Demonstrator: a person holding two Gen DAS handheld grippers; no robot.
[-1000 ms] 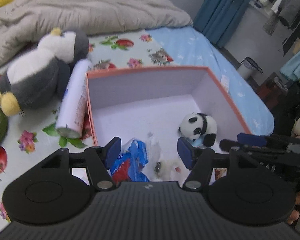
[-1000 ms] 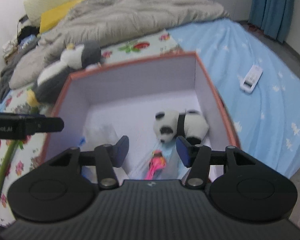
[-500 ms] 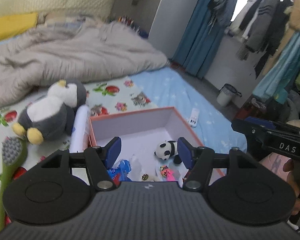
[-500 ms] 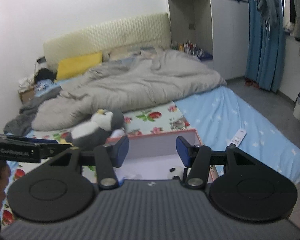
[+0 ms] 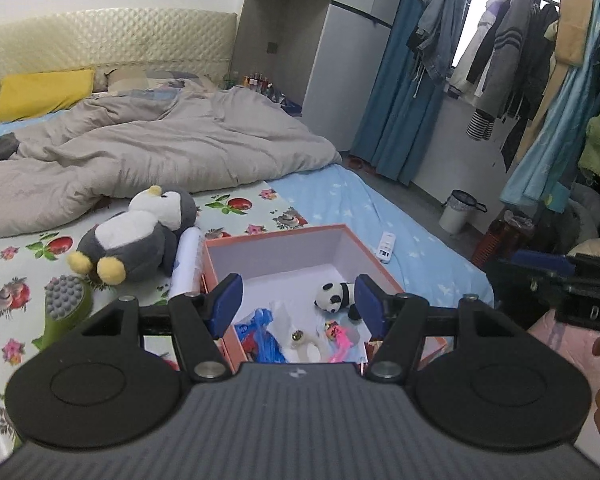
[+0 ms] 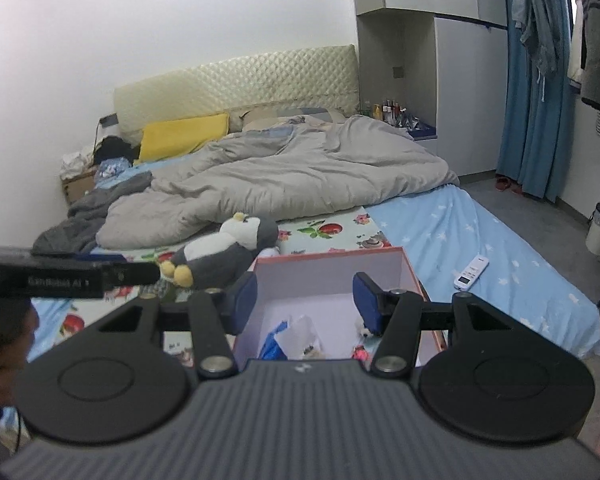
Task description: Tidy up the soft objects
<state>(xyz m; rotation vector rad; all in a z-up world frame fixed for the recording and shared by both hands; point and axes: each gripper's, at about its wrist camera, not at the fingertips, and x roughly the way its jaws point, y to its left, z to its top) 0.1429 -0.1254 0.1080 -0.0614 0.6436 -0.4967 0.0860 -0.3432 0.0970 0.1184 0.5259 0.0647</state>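
An open pink box stands on the bed. Inside it lie a small panda plush, a blue bag, white plastic and a pink toy. A grey and white penguin plush lies on the floral sheet left of the box, beside a white bottle. My left gripper hangs open above the box's near side, nothing between its blue pads. My right gripper is open too, high over the box, holding nothing.
A green massage brush lies at the left. A rumpled grey duvet and a yellow pillow fill the far bed. A white remote rests on the blue sheet. Blue curtains, hanging clothes and a bin stand to the right.
Both grippers have risen and pulled back from the box, so the box looks smaller and the whole bedroom has come into view. Neither jaw has changed its opening.
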